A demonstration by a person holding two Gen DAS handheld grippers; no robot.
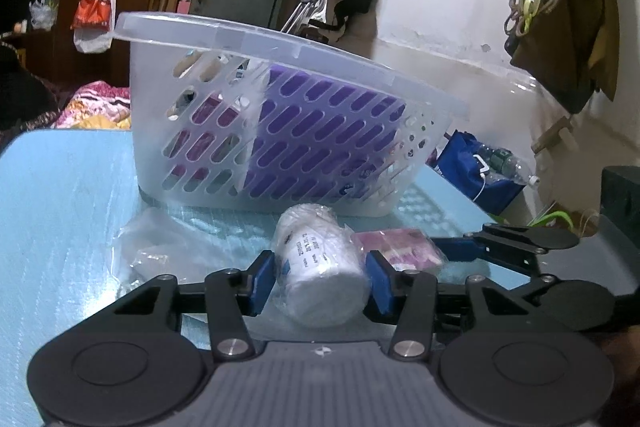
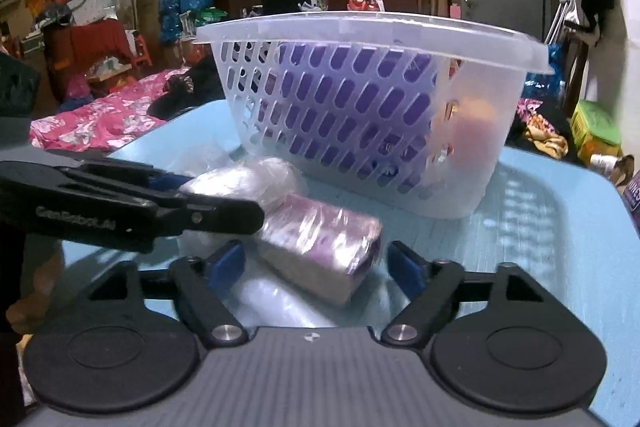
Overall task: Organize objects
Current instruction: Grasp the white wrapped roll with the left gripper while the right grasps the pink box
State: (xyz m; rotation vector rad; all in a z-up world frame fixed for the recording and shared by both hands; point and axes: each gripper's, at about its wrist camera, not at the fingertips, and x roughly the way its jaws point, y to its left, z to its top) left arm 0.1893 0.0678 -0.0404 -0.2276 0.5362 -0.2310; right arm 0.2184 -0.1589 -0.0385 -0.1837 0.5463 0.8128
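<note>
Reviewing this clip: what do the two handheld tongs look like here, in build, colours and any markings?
Both the left tongs and the right tongs share one build: a grey ribbed body, two round black discs, black linkage arms with silver pivot bolts, and blue fingertips. In the right wrist view the left tongs show white lettering on a black arm, too blurred to read with certainty.

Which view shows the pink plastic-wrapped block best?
The right wrist view: the pink plastic-wrapped block lies whole and close, between the right hand-held gripper's open jaws. The left wrist view shows only part of it, blurred, behind the white wrapped roll.
</note>
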